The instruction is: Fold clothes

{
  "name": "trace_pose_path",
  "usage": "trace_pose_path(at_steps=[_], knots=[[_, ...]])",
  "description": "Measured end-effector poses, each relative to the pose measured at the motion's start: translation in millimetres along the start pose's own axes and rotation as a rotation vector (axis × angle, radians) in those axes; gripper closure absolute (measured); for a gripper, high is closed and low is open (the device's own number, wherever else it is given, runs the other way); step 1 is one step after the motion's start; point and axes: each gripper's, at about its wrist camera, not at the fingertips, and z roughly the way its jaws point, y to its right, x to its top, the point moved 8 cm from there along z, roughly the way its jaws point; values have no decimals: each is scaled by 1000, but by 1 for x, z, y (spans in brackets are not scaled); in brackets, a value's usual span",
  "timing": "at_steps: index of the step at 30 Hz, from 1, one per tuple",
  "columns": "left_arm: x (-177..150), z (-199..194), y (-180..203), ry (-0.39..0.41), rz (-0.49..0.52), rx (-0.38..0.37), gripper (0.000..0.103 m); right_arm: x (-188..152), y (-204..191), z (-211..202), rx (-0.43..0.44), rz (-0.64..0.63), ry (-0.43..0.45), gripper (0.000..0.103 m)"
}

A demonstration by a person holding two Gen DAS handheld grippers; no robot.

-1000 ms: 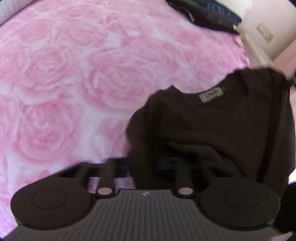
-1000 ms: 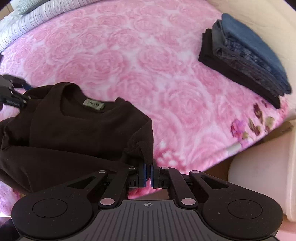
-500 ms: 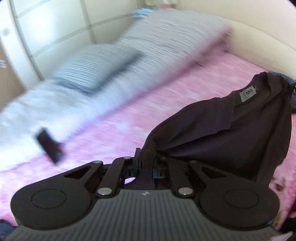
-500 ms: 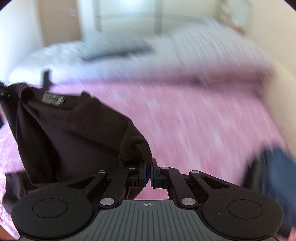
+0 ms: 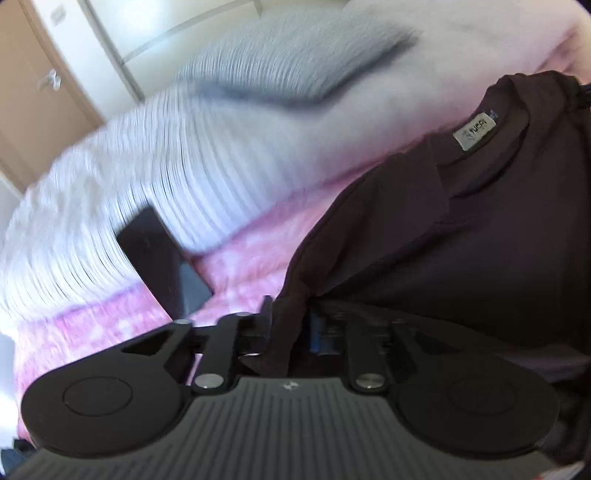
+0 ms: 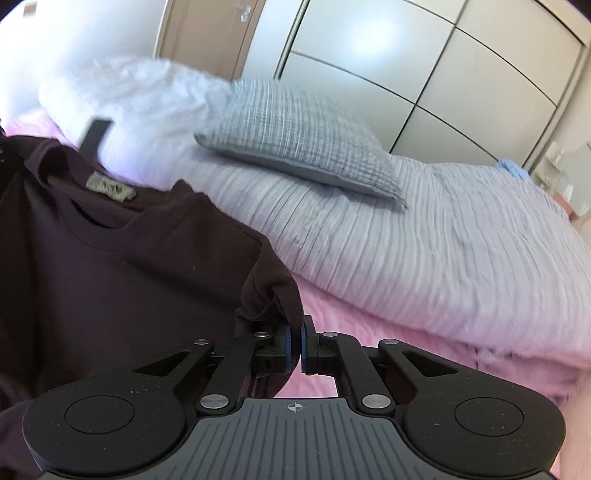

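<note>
A dark brown T-shirt (image 5: 461, 236) with a grey neck label (image 5: 474, 131) hangs in the air between the two grippers. My left gripper (image 5: 291, 332) is shut on the shirt's left shoulder; cloth covers its fingertips. My right gripper (image 6: 294, 347) is shut on the other shoulder of the same shirt (image 6: 122, 273), whose cloth bunches just above the blue pads (image 6: 287, 349). The shirt's lower part is out of view.
The bed has a pink rose blanket (image 6: 388, 369), a pale striped duvet (image 6: 424, 240) and a grey pillow (image 6: 303, 140). A black phone-like slab (image 5: 162, 258) lies on the duvet. Wardrobe doors (image 6: 424, 74) and a wooden door (image 6: 207, 33) stand behind.
Both grippers have lifted the shirt off the blanket and tilted up; the views now face the pillows and wardrobe instead of the blanket. The shirt hangs stretched between them.
</note>
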Motion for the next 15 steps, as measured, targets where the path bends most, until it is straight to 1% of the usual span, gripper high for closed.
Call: trace_pose_path(at_steps=[2,3,4,5,6,7,8,10,11,13,15], knots=[[-12,25,-2,-18,-53,15,79,-9,-16,38,-6,1,-61,99],[-19,37,-3,-27,-80,23,72,-14,-24,56,-7,5,-94,99],[-26,37,-2,-23,-109,10,68,-19,-31,66,-14,18,-108,88],[-34,36,-2,-19,-138,-3,64,-23,-37,67,-24,30,-102,67],[-42,32,0,-22,-146,-4,63,-26,-42,66,-39,36,-92,54],[-50,28,2,-25,-153,-5,63,-30,-46,60,-47,47,-84,30],[-56,25,7,-30,-171,-36,62,-36,-50,54,-51,61,-78,24],[-71,6,29,-43,-224,-134,62,-45,-56,40,-10,135,-105,24],[-73,-1,43,-51,-280,-195,61,-51,-62,31,21,180,-122,24],[-78,-15,70,-67,-391,-317,58,-65,-75,9,80,267,-155,24],[-79,-24,98,-90,-520,-449,46,-78,-94,-14,125,332,-181,24]])
